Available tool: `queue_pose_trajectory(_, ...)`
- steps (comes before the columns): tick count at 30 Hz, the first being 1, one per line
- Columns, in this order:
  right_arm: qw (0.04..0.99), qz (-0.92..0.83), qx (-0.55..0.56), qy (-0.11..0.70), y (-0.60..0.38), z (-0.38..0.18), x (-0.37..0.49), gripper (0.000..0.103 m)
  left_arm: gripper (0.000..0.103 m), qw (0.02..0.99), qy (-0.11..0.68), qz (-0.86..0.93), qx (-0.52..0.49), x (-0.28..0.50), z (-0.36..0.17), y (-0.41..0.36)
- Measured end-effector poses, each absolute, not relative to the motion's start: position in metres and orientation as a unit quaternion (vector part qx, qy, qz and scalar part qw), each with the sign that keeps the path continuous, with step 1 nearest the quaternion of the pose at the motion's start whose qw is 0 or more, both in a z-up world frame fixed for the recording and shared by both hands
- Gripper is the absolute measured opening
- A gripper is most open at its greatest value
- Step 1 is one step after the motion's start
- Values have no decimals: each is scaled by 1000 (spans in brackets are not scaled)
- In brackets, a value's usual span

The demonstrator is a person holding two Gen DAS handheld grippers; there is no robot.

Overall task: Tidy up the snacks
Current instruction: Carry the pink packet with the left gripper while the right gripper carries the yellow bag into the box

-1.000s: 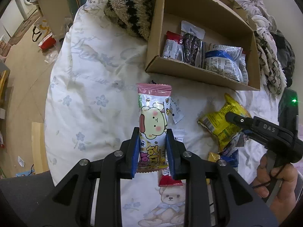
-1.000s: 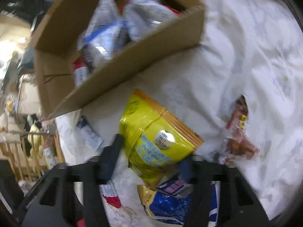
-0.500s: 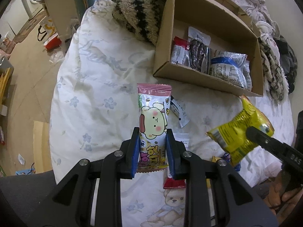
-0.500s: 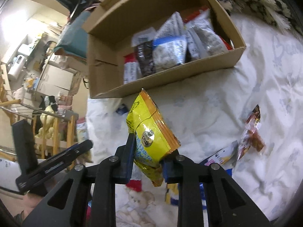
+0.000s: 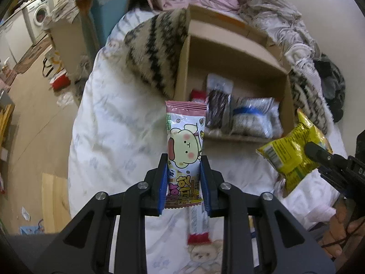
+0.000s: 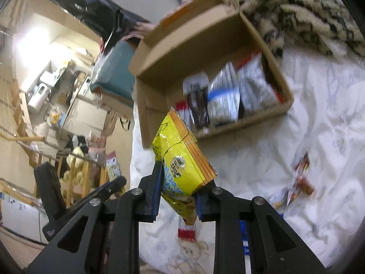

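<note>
Washing machine point(image 5: 39, 14) beside wooden floor point(image 5: 34, 105).

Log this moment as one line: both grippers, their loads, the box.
left gripper: shut on pink cartoon-dog snack packet | right gripper: shut on yellow crisp bag | open cardboard box: holds several packets | both loads outside box

Home bedroom, bear-print bedsheet point(image 5: 118, 123), heaped blankets point(image 5: 273, 16), washing machine point(image 5: 37, 19)

Black tongs point(image 5: 184, 182), blue pads point(image 5: 162, 182), silver screws
</note>
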State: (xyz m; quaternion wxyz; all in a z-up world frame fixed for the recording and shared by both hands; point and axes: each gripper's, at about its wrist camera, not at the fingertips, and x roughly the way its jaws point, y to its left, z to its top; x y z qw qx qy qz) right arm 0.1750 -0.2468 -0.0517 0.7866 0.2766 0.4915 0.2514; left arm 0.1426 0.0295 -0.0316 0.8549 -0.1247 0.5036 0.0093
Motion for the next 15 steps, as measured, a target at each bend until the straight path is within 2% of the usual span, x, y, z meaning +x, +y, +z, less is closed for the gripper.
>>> queue_pose_trajectory(6,796,236,291,475,-248,-39,211,25,22,865,492,-9,-96,189,-17,13)
queue_pose_trajectory(15,802,241,264,479,-236,-50,258,25,22,872,482,-31,-76,235,-40,-9)
